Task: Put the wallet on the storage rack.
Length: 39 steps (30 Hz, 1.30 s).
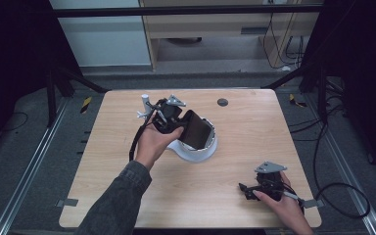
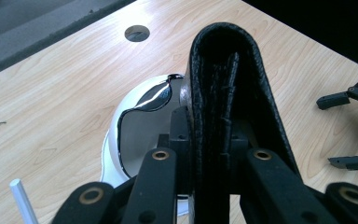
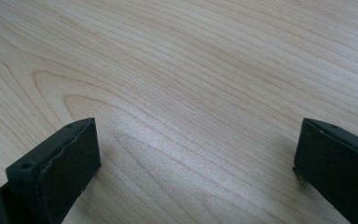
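The left tongs (image 1: 176, 120) are clamped on a folded black leather wallet (image 2: 226, 93) held over the white bowl (image 1: 196, 152) mid-bench, where a slipping grip could tip the bowl, while the right tongs (image 3: 191, 158) rest apart and empty

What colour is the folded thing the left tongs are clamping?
Black, with a pebbled leather-like grain: the folded case shows best in the left gripper view.

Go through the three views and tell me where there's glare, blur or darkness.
High view: soft focus, dark surroundings, evenly lit table. Left gripper view: glare along the white dish rim; black folded case sharp, fingers blurred. Right gripper view: pale sheen on the wood, fingers casting faint shadows.
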Tool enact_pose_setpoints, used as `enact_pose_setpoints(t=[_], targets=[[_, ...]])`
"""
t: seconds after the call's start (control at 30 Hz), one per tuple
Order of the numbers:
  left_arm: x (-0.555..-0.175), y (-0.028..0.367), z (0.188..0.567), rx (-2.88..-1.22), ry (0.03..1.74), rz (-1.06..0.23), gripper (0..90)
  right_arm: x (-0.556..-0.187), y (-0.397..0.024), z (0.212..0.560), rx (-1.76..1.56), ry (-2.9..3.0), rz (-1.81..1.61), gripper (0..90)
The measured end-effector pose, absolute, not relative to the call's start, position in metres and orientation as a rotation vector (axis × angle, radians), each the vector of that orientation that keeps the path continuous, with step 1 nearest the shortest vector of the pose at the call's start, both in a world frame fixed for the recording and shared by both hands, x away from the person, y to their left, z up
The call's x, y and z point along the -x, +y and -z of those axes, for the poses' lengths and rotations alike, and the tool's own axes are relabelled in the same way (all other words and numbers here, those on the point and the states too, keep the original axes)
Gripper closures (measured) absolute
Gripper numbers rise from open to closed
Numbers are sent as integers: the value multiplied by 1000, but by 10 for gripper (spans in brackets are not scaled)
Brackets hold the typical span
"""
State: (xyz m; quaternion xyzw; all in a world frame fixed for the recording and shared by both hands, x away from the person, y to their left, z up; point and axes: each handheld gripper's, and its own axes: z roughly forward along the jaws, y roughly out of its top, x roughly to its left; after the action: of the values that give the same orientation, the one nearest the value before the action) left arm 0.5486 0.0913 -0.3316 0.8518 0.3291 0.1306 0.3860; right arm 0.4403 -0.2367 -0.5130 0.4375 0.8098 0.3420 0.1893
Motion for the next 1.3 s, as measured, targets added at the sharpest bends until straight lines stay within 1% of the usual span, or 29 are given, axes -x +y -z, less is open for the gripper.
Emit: enact_pose_setpoints(t=[0.67, 0.77, 0.83, 1.0, 1.23, 1.27, 1.3], targets=[[-561, 95, 333, -2188, 851, -291, 778, -440, -236, 513, -1235, 2274, -959, 4], [-560, 96, 331, -2176, 856, -318, 743, -440, -236, 513, -1235, 2274, -959, 4], [-560, 97, 328, -2165, 859, -351, 702, -440, -236, 513, -1233, 2275, -959, 4], [-557, 103, 324, -2136, 873, -383, 646, -440, -236, 513, -1233, 2274, -958, 4], [-548, 109, 319, -2120, 843, -463, 644, -440, -236, 513, -1231, 2273, -958, 4], [-547, 109, 318, -2111, 854, -464, 653, -440, -236, 513, -1230, 2273, -958, 4], [-546, 110, 318, -2114, 852, -465, 690, -440, -236, 513, -1231, 2273, -958, 4]])
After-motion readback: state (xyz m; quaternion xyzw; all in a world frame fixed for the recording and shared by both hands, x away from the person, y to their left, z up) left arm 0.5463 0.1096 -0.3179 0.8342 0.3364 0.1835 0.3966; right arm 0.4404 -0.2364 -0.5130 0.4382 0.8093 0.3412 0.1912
